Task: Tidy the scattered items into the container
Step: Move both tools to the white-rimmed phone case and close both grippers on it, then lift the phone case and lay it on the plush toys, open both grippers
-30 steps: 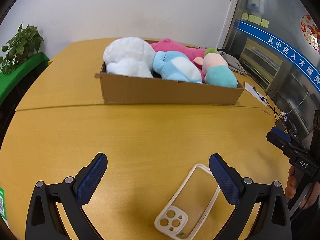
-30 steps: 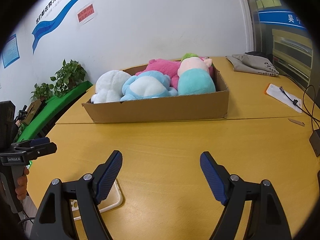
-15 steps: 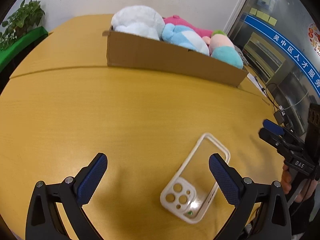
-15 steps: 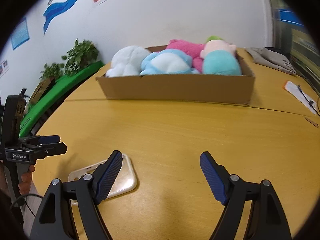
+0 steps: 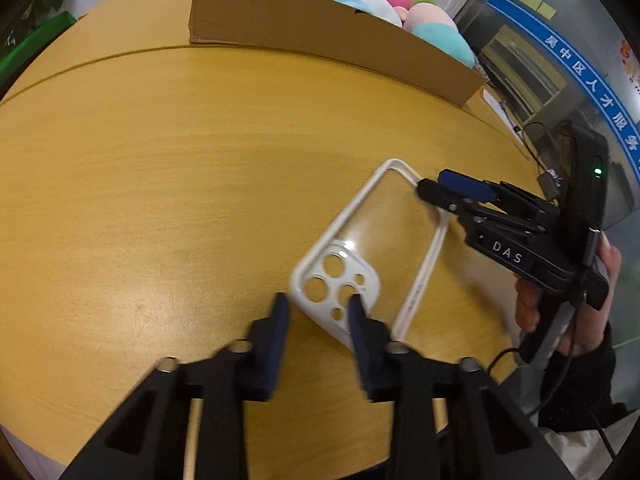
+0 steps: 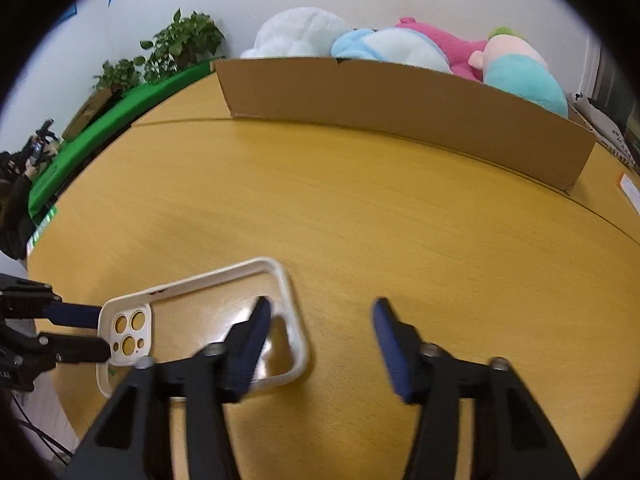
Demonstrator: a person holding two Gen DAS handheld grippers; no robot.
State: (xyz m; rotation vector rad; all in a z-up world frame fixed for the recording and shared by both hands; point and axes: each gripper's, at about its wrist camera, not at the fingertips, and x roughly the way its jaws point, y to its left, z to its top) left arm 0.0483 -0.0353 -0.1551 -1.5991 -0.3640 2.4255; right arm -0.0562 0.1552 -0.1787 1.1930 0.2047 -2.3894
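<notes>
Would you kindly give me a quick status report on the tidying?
Left claw straddling camera end of phone case, grip unconfirmed. Right claw open at far end. Case on table, short of box. Nothing between.

My left gripper [image 5: 316,312] sits low and angled downward, its blue-padded fingers [image 5: 279,320] drawn close together, a narrow gap left between the tips. My right gripper [image 6: 322,320] is also low, fingers [image 6: 386,330] spread partway and parted. From the left wrist camera, my right hand [image 5: 568,304] wraps the handle, that gripper's fingers stacked one above the other.
</notes>
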